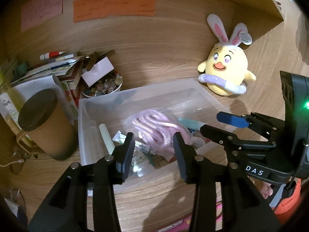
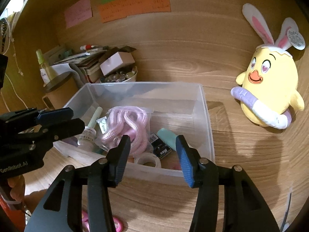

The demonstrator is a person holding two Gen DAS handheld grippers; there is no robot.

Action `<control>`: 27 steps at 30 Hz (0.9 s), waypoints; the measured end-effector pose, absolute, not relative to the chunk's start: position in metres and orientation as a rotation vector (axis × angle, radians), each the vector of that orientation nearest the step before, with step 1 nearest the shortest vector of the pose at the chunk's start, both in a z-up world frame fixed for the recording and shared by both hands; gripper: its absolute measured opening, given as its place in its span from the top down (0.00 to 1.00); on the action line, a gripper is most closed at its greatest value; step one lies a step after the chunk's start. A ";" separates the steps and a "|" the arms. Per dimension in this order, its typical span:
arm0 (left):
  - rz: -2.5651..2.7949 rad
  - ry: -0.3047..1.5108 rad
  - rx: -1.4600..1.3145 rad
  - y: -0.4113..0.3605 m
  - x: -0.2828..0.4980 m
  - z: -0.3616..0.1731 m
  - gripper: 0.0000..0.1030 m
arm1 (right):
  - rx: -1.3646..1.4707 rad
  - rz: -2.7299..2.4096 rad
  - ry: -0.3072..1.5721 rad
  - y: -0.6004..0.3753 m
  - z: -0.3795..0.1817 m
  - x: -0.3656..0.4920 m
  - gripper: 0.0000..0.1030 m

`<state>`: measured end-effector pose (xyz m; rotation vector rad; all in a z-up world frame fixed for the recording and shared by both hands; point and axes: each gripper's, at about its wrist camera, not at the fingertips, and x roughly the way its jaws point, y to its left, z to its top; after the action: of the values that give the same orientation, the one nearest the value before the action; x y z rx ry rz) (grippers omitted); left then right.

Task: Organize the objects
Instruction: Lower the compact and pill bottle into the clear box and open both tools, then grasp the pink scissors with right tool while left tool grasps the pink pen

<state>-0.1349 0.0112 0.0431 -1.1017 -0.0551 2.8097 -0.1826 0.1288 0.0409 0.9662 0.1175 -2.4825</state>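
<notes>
While both pairs of fingers stand wide apart and hold nothing, the person hovers the left gripper (image 1: 153, 150) and the right gripper (image 2: 152, 154) over the near edge of a clear plastic bin (image 2: 206, 127). Neither tool touches anything inside. The left one sits above the bin's near-left part, the right one above its near-right part, and each shows from the side in the other's view.

Inside the bin lie a coil of pink rope (image 1: 156, 127) in a clear bag, a pale green tube (image 1: 106, 137), a small white bottle (image 2: 87, 137), a roll of white tape (image 2: 148, 161), a teal item (image 2: 167, 136) and some printed packets. Judging from this, the sorting step is between grasps: several things are already binned and no item is in hand. A likely next candidate is the yellow chick plush (image 2: 270, 85) with rabbit ears, which stands apart from the bin to its right, against the back panel. Taking it would call for the right tool to swing outward, keep its fingers wide for the soft, bulky body, and close gently around a narrower part.

Around all this is a wood-grain desk (image 2: 231, 174) with a matching back panel bearing pink, green and orange paper notes (image 2: 135, 5). At the left stand a brown lidded canister (image 1: 46, 123), a bowl of glass marbles (image 1: 104, 87) and a stack of papers.
</notes>
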 end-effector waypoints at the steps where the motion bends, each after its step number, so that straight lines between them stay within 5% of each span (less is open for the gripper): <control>1: 2.812 -0.055 -1.095 0.012 -0.133 0.045 0.56 | 0.962 -2.481 0.115 0.129 0.042 -0.181 0.56; 7: 2.843 -0.060 -1.038 0.011 -0.113 0.057 0.29 | 0.923 -2.452 0.129 0.131 0.051 -0.162 0.44; 13: 2.884 -0.037 -1.019 0.002 -0.080 0.058 0.17 | 0.918 -2.345 0.173 0.128 0.045 -0.130 0.43; 27: 2.765 -0.051 -1.302 -0.009 -0.038 -0.012 0.16 | 1.046 -2.099 0.433 0.095 -0.016 -0.079 0.43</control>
<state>-0.0381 -0.0087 -0.0121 -1.3024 -0.0510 2.7645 -0.0792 0.0946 -0.0163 1.0463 0.4325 -2.0986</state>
